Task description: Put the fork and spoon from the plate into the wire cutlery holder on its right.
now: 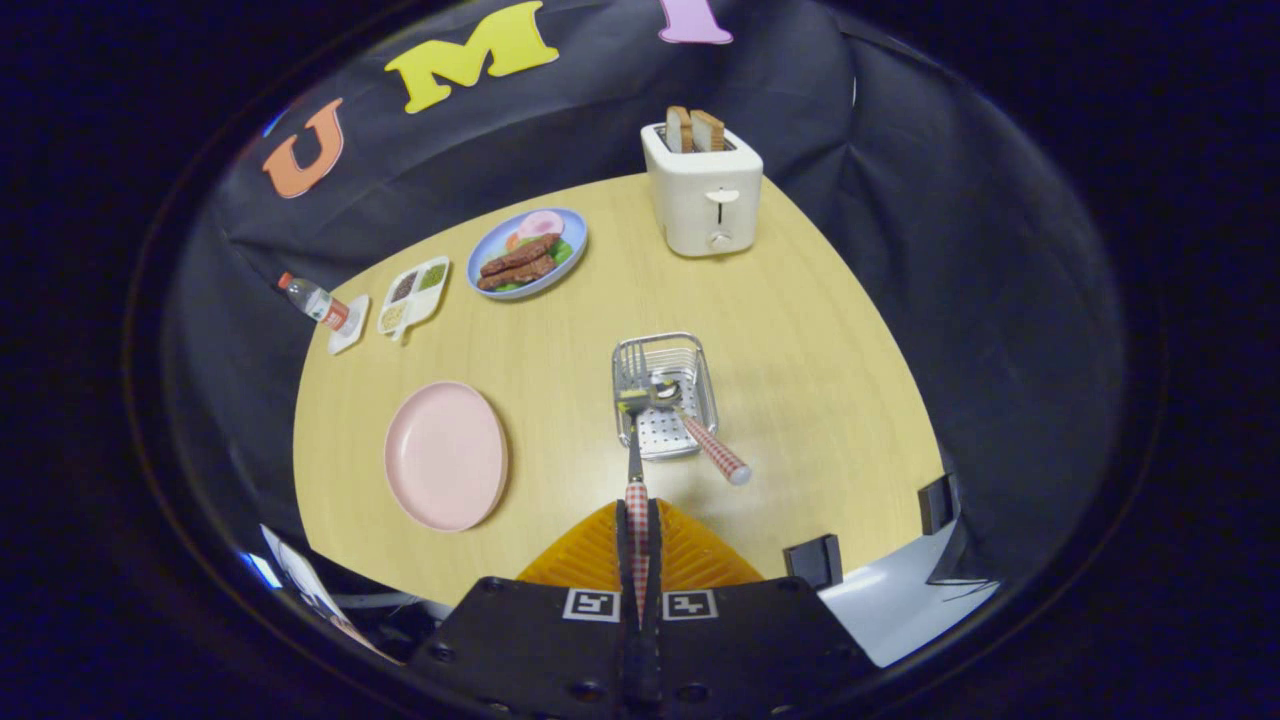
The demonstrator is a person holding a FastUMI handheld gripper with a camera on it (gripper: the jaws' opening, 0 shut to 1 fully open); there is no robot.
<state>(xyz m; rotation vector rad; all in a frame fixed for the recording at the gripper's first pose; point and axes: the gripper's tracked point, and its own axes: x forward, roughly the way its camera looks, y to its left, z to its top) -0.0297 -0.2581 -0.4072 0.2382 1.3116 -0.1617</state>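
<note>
While the fork (634, 420) is being pinched by its checked handle between the jaws over the wire cutlery holder (665, 395), its tines are risking being snagged on the rim or the spoon (700, 430) lying inside.

A pale pink round plate (446, 455) sits on the light yellow wooden table (800, 330). Red-and-white checked handles mark the metal fork (634, 440) and spoon (700, 430), the fork's pinched in the gripper (637, 515). The wire cutlery holder (664, 395) is silver, the toaster (702, 190) cream, the food plate (575, 232) blue.

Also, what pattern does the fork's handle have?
A red-and-white check; the fork, gripper view, clamped in the gripper.
</note>
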